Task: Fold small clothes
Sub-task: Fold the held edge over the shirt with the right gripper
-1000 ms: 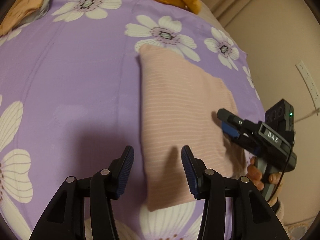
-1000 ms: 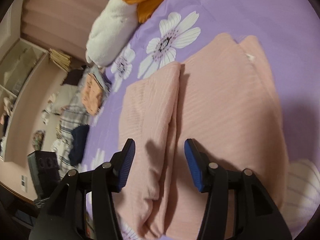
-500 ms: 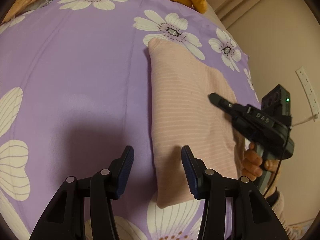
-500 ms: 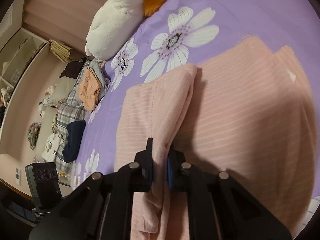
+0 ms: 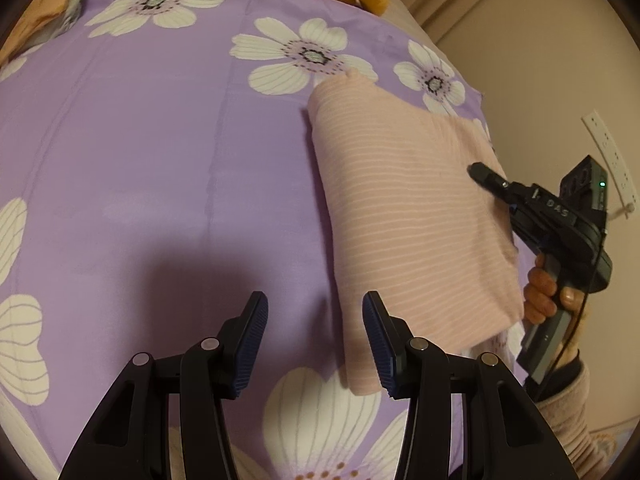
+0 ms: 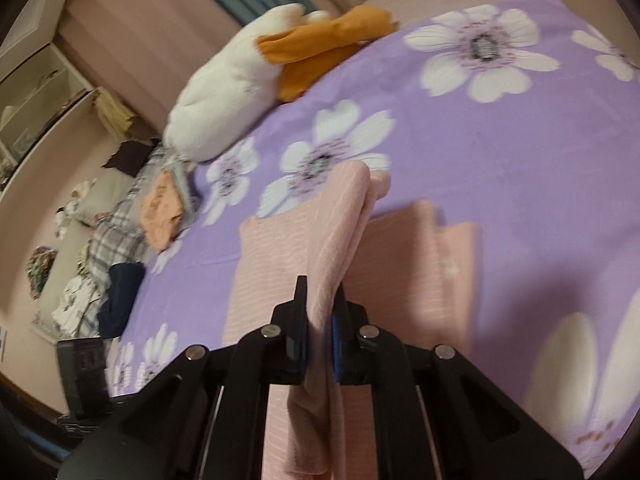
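One bed with a purple sheet printed with white flowers [image 5: 160,152], the landmark here. One white and orange plush toy [image 6: 240,76] at the sheet's far edge. One pale pink ribbed knit garment [image 5: 400,208], partly folded, lies on the sheet at the side where the right hand works. One small pile of other clothes [image 6: 120,240] sits past the sheet's edge; its count is unclear.

Step in hand, as I judge it: folding one flap of the garment over. Right tool [image 6: 319,312] is clamped on a raised fold of the pink knit, lifted clear of the sheet. Left tool [image 5: 315,344] stands apart, nothing between its pads, hovering over the sheet just beside the garment's near corner.

The next move likely calls for carrying the pinched flap across the rest of the garment and laying it flat with edges matched. Two tools, one visible hand [image 5: 548,292].
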`<state>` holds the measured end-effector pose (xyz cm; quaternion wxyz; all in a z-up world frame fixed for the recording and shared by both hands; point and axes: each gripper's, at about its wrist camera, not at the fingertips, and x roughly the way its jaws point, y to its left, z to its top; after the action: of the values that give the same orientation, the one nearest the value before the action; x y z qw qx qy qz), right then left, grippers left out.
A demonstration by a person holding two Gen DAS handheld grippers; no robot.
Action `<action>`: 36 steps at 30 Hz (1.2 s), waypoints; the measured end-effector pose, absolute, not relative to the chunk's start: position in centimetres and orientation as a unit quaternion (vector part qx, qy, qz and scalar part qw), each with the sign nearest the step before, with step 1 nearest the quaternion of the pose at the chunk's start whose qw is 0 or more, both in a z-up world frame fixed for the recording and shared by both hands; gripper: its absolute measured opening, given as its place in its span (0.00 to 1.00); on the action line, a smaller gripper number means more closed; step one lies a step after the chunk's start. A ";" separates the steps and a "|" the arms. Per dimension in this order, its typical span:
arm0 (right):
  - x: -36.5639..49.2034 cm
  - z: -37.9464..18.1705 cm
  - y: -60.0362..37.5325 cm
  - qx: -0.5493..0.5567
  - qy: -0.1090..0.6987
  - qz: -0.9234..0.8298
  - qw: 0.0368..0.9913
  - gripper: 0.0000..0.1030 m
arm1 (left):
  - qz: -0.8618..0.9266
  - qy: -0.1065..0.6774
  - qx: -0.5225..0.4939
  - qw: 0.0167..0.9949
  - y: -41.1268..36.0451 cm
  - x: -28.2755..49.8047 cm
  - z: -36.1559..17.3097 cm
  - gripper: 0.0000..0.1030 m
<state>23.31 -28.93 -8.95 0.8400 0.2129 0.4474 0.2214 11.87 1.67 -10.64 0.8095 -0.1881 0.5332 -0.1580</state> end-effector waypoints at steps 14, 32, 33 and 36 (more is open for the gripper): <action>24.0 -12.0 -32.7 0.247 0.471 0.183 0.827 0.19 | -0.207 0.512 -0.128 0.823 -4.7 14.4 -8.8 0.46; 24.1 -8.7 -33.3 0.116 0.426 0.083 0.893 0.15 | -0.198 0.530 -0.108 0.817 -6.0 15.2 -10.6 0.46; 23.3 -8.0 -33.1 0.119 0.420 0.107 0.893 0.15 | -0.198 0.530 -0.106 0.818 -6.1 15.1 -10.6 0.46; 20.6 -7.0 -31.8 0.105 0.425 0.171 0.882 0.15 | -0.196 0.528 -0.104 0.820 -6.2 14.9 -10.6 0.46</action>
<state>20.61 -31.80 -7.02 0.8824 0.1049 0.4254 0.1715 14.91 -6.17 -10.64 0.8200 -0.1039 0.5278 -0.1956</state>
